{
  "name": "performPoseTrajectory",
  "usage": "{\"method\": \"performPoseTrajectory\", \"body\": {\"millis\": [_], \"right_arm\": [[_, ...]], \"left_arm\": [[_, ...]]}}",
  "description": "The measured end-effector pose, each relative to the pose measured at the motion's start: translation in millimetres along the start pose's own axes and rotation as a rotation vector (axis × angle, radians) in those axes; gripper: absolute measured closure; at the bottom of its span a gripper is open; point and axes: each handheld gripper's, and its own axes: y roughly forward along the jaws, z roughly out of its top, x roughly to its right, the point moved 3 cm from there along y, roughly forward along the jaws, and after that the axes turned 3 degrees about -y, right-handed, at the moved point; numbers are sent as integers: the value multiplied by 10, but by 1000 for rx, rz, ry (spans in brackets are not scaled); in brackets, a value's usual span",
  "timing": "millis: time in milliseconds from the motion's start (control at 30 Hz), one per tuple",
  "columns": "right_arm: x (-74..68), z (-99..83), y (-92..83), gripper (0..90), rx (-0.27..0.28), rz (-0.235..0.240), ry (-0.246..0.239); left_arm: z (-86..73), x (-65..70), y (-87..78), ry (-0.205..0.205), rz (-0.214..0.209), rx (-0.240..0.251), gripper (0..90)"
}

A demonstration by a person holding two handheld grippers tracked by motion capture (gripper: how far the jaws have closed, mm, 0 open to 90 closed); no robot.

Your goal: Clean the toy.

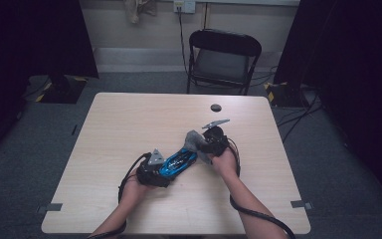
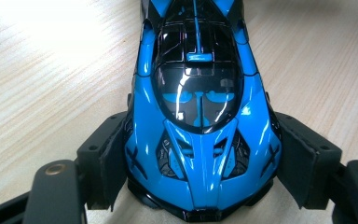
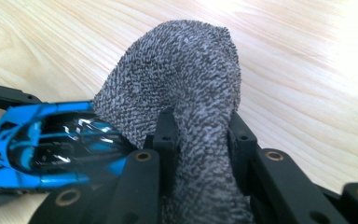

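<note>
Near the table's (image 1: 129, 119) middle, the left gripper (image 2: 200, 186) clamps a blue toy car (image 2: 200, 116) by its nose, steadying it. The right gripper (image 3: 200, 135), pinched on a grey cloth (image 3: 182, 79), presses it against the car's far end, apparently to wipe it.

The high view is dim and soft, its dark curtains nearly black, while both gripper views are brighter and sharper, with overhead glare bleaching the desk (image 2: 37, 51) and streaking the glossy blue car (image 2: 200, 121).
</note>
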Motion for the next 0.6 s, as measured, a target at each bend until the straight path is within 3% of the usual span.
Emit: {"method": "performPoseTrajectory", "body": {"millis": [267,600], "right_arm": [[128,-118,-144,708,14,-9,2],[248,-445,-247,694,23,-3,38]], "left_arm": [[1,-2,0,3,0,-1,256],[4,2,-1,1,7,-5,252]]}}
